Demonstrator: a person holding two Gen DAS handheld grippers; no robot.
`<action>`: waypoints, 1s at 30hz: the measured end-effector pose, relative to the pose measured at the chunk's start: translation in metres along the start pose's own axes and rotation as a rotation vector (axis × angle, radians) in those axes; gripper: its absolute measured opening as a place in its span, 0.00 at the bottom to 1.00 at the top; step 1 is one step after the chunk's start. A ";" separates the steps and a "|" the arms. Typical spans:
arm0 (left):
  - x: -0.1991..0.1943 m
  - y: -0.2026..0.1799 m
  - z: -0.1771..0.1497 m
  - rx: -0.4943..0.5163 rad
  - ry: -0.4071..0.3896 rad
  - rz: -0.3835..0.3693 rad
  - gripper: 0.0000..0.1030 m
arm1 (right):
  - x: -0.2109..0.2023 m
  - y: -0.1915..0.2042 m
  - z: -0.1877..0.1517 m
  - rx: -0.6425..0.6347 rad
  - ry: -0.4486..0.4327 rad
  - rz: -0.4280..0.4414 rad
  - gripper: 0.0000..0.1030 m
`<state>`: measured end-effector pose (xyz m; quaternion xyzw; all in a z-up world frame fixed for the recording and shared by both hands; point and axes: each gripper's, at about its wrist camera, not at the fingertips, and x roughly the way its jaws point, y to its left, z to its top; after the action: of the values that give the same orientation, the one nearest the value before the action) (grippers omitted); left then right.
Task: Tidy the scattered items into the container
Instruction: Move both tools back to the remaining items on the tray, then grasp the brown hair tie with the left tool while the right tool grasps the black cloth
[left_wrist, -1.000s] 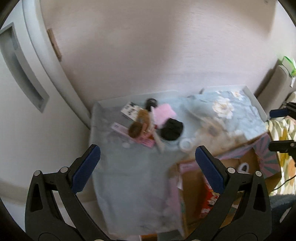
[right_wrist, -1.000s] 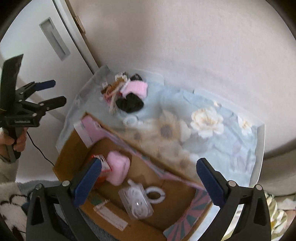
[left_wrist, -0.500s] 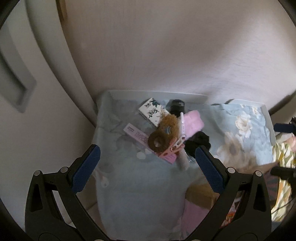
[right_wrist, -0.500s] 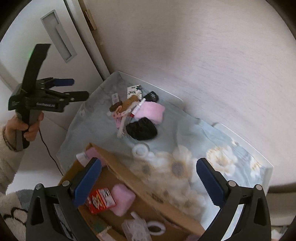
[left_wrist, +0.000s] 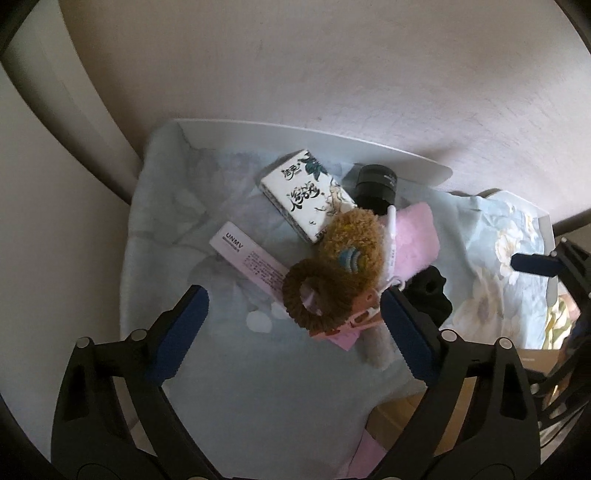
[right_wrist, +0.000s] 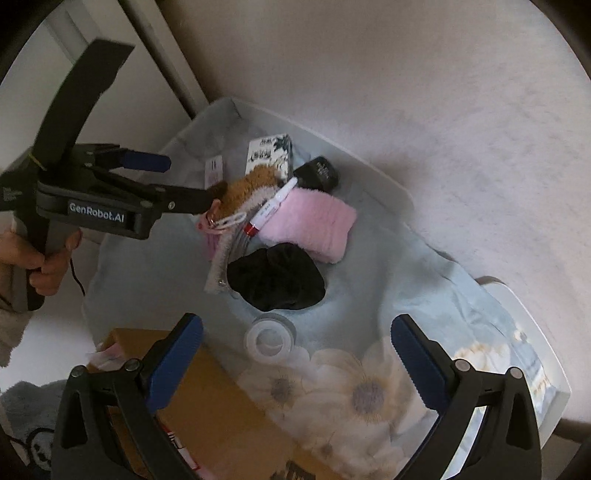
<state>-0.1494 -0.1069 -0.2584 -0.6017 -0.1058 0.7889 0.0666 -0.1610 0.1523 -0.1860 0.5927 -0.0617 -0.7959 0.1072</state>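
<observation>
The left hand-held gripper (left_wrist: 291, 325), wide open and empty, is straddling the fuzzy brown hair scrunchie (left_wrist: 317, 297) in the tabletop's far-left pile; closing squarely on it alone should avoid snagging the pink clip (left_wrist: 360, 321). The right hand-held gripper (right_wrist: 295, 354) is hovering open, empty.

A pale blue cloth printed with large cream flowers (right_wrist: 369, 391) fills the lower right of the right wrist frame. At centre lies a black ruffled fabric scrunchie (right_wrist: 275, 278), with a fluffy pink folded towel (right_wrist: 314, 227) above it and a translucent white tape ring (right_wrist: 269, 338) below. In the left wrist frame a dark brown fuzzy hair tie (left_wrist: 317, 295) sits at centre, a tan furry hair tie with a blue-striped patch (left_wrist: 351, 243) just above. A white box with black script and teal leaves (left_wrist: 306, 194) lies at upper centre. A brown cardboard box (right_wrist: 207, 413) shows at lower left of the right wrist frame. Both grippers are black with blue fingers (left_wrist: 177, 338).
</observation>
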 end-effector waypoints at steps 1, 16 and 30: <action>0.003 0.002 -0.001 -0.010 0.000 -0.013 0.89 | 0.004 0.000 0.001 -0.006 0.007 0.000 0.96; 0.021 -0.003 -0.016 -0.017 -0.012 -0.079 0.62 | 0.052 0.003 0.016 -0.080 0.083 0.002 0.86; 0.029 -0.018 -0.007 0.009 -0.048 -0.138 0.31 | 0.070 0.004 0.020 -0.138 0.136 0.044 0.40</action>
<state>-0.1506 -0.0822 -0.2828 -0.5736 -0.1452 0.7971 0.1208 -0.1988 0.1309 -0.2446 0.6351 -0.0123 -0.7535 0.1693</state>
